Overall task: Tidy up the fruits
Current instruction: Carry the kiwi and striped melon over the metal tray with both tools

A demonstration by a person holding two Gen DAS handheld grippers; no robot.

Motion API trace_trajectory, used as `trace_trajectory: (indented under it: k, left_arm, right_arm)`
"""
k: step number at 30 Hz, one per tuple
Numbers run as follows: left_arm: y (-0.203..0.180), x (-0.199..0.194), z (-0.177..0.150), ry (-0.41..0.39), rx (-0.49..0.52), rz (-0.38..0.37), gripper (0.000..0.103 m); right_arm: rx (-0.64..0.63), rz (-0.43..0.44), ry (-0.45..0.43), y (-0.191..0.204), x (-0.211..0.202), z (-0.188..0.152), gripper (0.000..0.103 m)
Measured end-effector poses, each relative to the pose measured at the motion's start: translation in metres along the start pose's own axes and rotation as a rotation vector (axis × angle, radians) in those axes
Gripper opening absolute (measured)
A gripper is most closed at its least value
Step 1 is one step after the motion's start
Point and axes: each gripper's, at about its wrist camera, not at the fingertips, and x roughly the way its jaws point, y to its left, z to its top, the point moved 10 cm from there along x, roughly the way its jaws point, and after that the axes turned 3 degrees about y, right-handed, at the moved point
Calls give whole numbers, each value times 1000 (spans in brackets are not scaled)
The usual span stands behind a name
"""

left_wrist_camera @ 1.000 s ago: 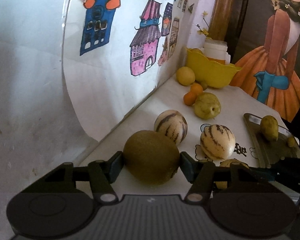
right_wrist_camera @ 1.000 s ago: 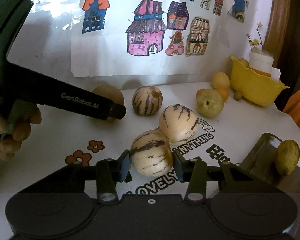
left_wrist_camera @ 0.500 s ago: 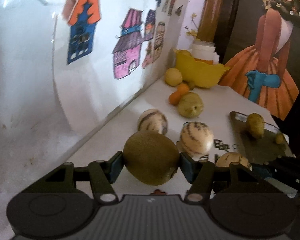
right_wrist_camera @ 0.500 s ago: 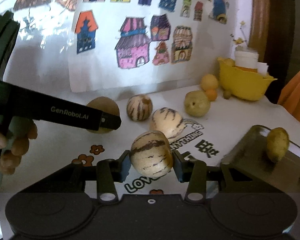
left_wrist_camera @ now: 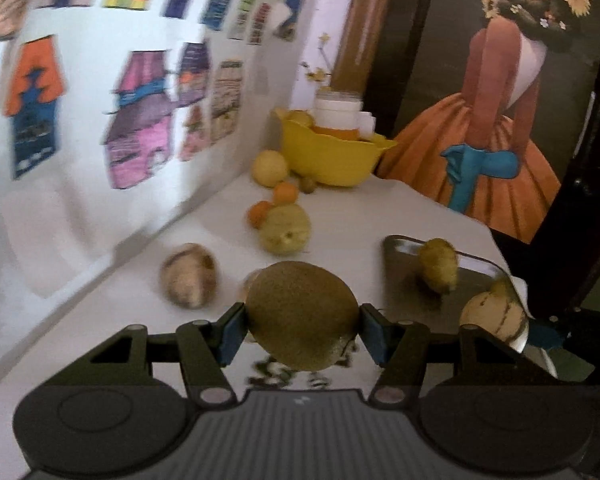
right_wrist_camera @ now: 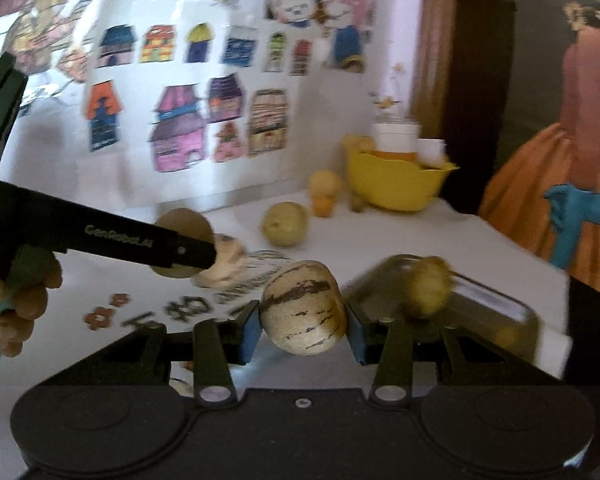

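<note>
Both wrist views face the yellow bowl [left_wrist_camera: 337, 158] closely.

House drawings [left_wrist_camera: 140, 120] on wall, painted figure in orange dress [left_wrist_camera: 496, 120]

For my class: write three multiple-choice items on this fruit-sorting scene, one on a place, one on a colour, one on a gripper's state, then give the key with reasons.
1. Where does the small yellow-green pear-like fruit lie?
A. in the bowl
B. on the dark grey tray
C. on the floor

2. What colour is the plastic bowl at the table's back?
A. yellow
B. red
C. blue

3. What does the right gripper hold?
A. nothing
B. an orange
C. a cream, dark-striped melon

Key: 1 B, the fruit sits on the tray's surface. 2 A, its wall is plainly yellow. 3 C, both pads press the melon's sides.
</note>
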Motion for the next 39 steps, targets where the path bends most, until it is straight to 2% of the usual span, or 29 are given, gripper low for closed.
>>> trace_trajectory:
  k: [7,16,25,31,39]
  left_arm:
    - [-42,23,0,17,16,-49,65]
    - [-89,55,-2,55,76,-100,65]
    - [-119,86,-2,87,112,-136,65]
    - [-120,104,-5,122,111,-138,65]
    - [-120,111,-7,129,118,-138,65]
  right_arm:
    - [67,-101,10,-59,-10,-18,46]
    - [153,-179,45,-108,-4,-45,46]
    - [149,-211,54,-125,11,-54,46]
    - [119,-232,63,-131,24,-58,46]
    - [106,-249,62,-144,36,-58,46]
